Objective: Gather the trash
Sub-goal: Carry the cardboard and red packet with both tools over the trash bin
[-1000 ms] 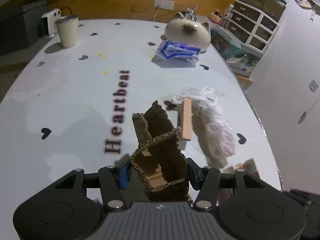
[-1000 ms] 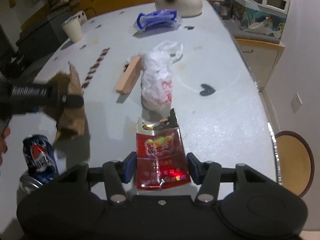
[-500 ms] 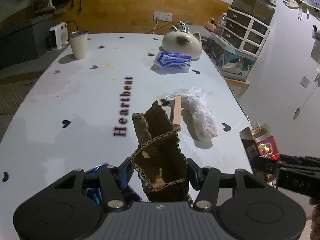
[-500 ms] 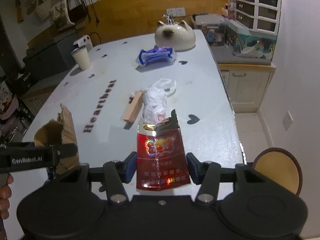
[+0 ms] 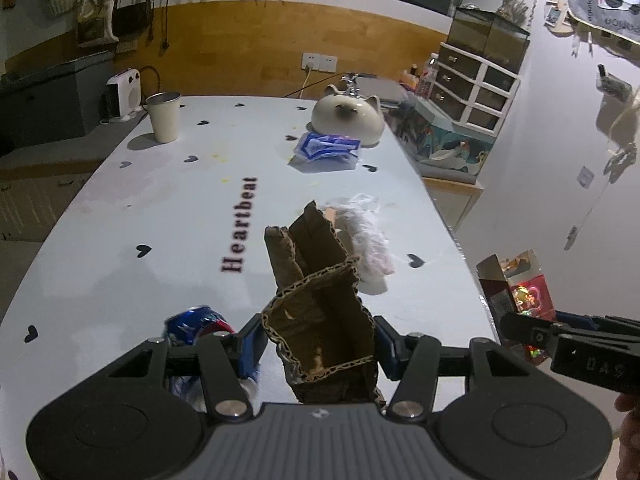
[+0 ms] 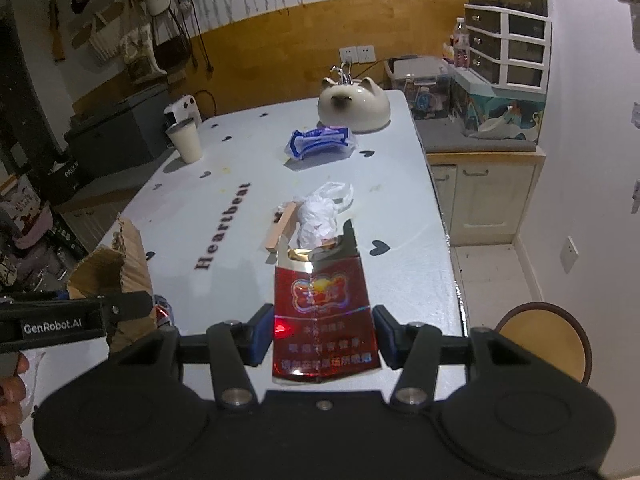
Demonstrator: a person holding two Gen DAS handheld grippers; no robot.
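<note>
My jaws are both closed on trash, held above the white desk [image 5: 120,220]. My left gripper [image 5: 318,344] clamps a torn piece of brown cardboard [image 5: 316,300]; a crushed blue can [image 5: 196,320] lies on the desk just below it. My right gripper [image 6: 322,334] clamps an opened red cigarette pack [image 6: 322,312]. Mid-desk lie a small wooden block [image 6: 281,227] and, touching it, a crumpled white plastic bag [image 6: 320,216]. Farther back sits a blue wrapper [image 6: 318,142].

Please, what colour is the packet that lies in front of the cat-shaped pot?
The packet is blue and white, in front of the cat-shaped pot; the right wrist view shows it best.
</note>
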